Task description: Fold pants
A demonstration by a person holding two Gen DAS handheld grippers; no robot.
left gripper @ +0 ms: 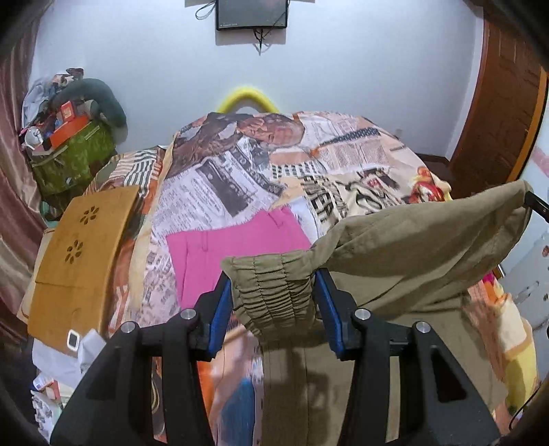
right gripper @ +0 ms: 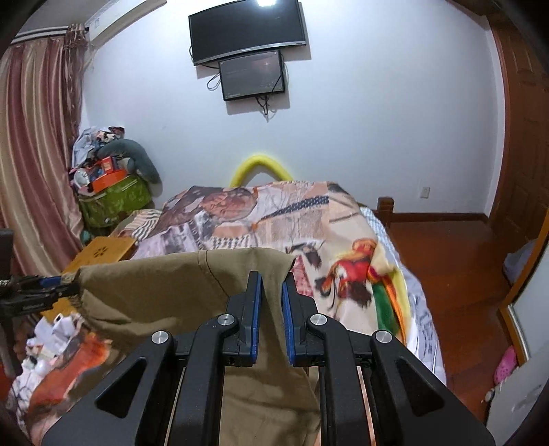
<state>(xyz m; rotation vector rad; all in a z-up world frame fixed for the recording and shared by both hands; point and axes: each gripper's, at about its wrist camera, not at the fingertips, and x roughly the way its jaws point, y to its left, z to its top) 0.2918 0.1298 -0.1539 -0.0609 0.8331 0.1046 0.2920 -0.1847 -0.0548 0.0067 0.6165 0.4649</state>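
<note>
Left gripper [left gripper: 274,291] and right gripper [right gripper: 271,308] each pinch the pants [left gripper: 394,247] waistband between them, probably to lift it for folding.

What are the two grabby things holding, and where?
Both hold the khaki pants at the waist: the left gripper pinches the gathered elastic waistband, the right gripper pinches the other end of the waist edge.

A bed [left gripper: 343,161] wears a newspaper-print cover, with pink cloth [left gripper: 233,247] lying on it. A cardboard box [left gripper: 82,254] sits beside it; two screens [right gripper: 247,31] hang above.
</note>
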